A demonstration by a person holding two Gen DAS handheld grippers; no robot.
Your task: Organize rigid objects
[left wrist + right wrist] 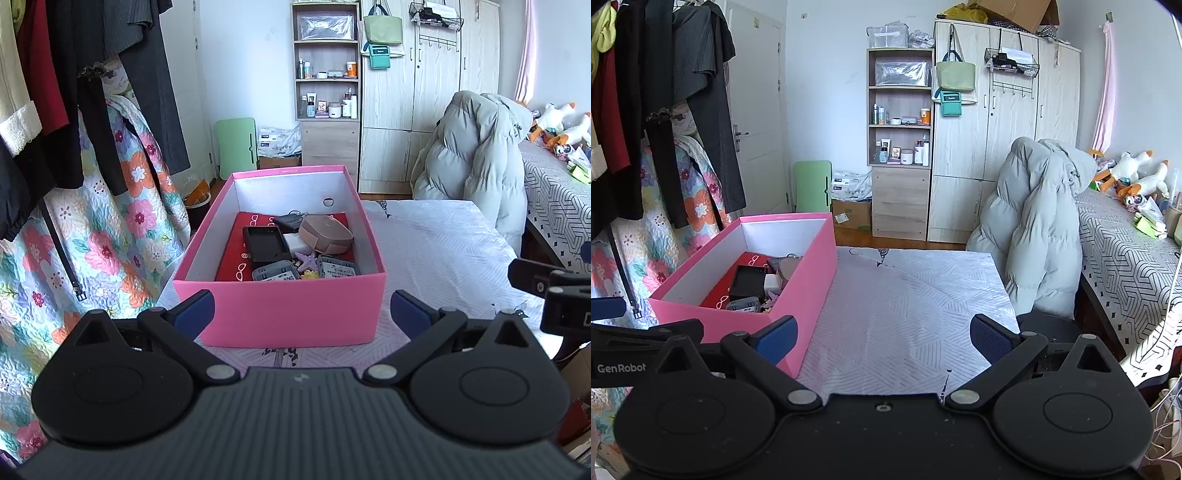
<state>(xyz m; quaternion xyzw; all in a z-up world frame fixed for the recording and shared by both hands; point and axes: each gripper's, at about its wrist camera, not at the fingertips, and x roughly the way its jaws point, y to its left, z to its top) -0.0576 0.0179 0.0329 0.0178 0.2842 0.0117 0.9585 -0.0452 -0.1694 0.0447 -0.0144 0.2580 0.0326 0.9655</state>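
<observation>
A pink box stands on the white patterned table cover. Inside lie a red cloth, a black tray, a tan oval case, a white block, grey battery-like packs and a purple starfish. My left gripper is open and empty, just in front of the box's near wall. My right gripper is open and empty over the bare cover, to the right of the box. The right gripper's edge shows in the left wrist view.
Hanging clothes and a floral quilt are at the left. A grey puffer jacket on a chair stands past the table's right corner. A bed with plush toys is at the right. A shelf and wardrobe line the far wall.
</observation>
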